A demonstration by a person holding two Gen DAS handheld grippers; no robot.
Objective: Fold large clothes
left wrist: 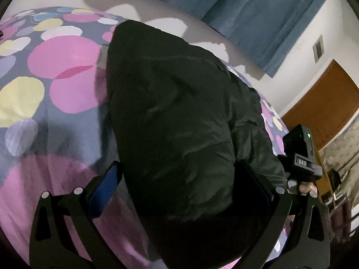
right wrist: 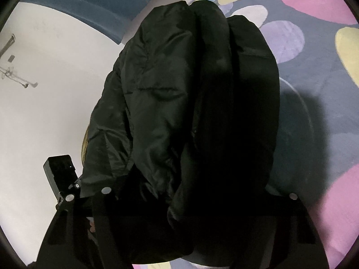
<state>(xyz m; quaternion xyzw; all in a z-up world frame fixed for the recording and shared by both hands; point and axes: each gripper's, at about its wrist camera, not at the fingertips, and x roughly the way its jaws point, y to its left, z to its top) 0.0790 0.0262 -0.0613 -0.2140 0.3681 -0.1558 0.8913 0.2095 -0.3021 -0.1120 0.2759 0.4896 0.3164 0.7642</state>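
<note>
A bulky black padded jacket (left wrist: 175, 116) lies folded on a bed with a pink, yellow and lilac spotted cover (left wrist: 67, 76). My left gripper (left wrist: 179, 179) has its blue-padded fingers (left wrist: 103, 188) spread wide around the near end of the jacket, which bulges between them. In the right wrist view the jacket (right wrist: 184, 103) is bunched in thick folds and fills the space between the fingers of my right gripper (right wrist: 197, 195), which are closed on it. The right gripper's body also shows in the left wrist view (left wrist: 300, 157), at the jacket's right edge.
A blue curtain (left wrist: 258, 15) hangs on the white wall behind the bed. A brown wooden door (left wrist: 325, 103) stands at the right. The bed cover (right wrist: 314, 44) spreads to the right of the jacket. The left gripper's body (right wrist: 60, 172) shows at lower left.
</note>
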